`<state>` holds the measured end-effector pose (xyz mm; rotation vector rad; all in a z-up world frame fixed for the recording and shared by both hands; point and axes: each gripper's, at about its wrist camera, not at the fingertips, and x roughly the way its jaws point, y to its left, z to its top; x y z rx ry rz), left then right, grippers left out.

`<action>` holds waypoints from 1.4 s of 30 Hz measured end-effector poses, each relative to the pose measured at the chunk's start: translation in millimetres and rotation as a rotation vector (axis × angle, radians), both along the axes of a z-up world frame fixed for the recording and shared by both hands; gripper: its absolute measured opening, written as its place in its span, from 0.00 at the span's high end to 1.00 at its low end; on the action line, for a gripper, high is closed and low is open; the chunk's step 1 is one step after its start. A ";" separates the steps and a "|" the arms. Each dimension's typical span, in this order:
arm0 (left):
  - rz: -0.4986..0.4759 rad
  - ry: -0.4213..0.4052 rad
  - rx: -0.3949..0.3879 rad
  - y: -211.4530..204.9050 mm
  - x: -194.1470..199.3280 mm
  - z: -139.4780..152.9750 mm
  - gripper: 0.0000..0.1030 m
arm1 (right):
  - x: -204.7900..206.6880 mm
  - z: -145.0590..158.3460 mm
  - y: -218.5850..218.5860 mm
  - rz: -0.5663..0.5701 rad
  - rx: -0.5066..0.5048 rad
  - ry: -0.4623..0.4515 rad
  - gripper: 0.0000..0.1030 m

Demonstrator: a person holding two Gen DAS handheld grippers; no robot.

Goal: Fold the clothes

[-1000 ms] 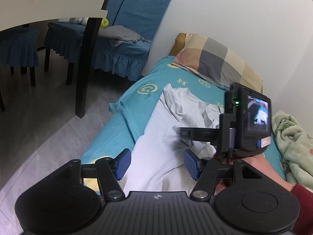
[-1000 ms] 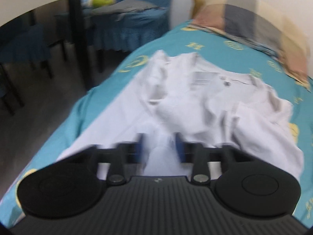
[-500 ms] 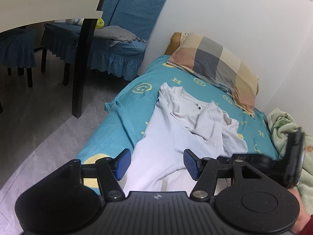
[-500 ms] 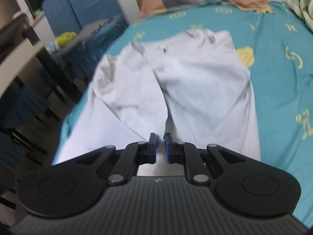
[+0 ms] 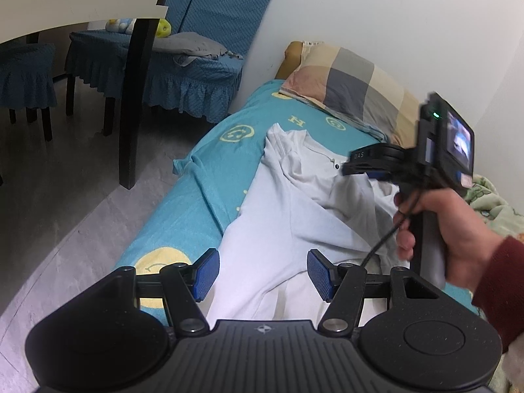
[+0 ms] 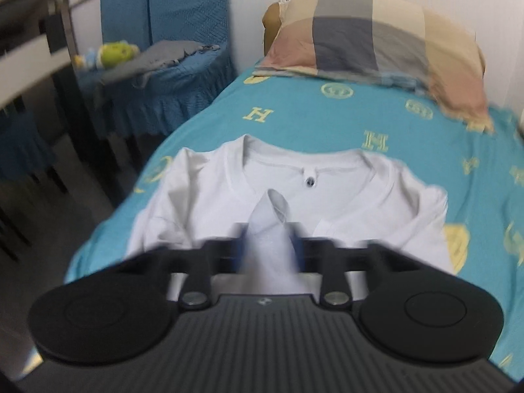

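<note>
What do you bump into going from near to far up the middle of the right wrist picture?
right gripper pinching a white cloth fold → white shirt with its collar button → teal bedsheet → checked pillow → white wall.

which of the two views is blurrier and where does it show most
Right wrist view is blurrier: the right gripper and the white cloth pinched in it are smeared, and the pillow is soft. Left wrist view is sharp on the left gripper and white shirt, though fisheye bends the table edge.
</note>
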<state>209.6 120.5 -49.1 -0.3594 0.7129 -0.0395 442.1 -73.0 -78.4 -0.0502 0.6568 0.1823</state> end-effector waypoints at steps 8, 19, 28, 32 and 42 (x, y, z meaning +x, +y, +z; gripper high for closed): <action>-0.001 0.049 -0.025 -2.0 4.8 -14.2 0.41 | 3.2 -3.1 -41.8 -0.168 0.009 -0.027 0.93; -0.051 0.048 0.086 -19.7 9.4 -20.0 0.40 | -46.9 2.3 -83.8 -0.089 0.249 0.069 0.59; -0.091 0.020 0.069 -37.9 2.0 -21.4 0.39 | -243.8 41.9 -119.9 -0.022 0.284 0.101 0.40; -0.134 -0.022 0.112 -48.4 -10.3 -11.9 0.39 | -324.4 51.1 -129.8 -0.029 0.224 0.057 0.40; -0.199 0.048 0.182 -40.7 -61.4 24.3 0.38 | -397.3 39.3 -182.0 -0.148 0.366 -0.035 0.34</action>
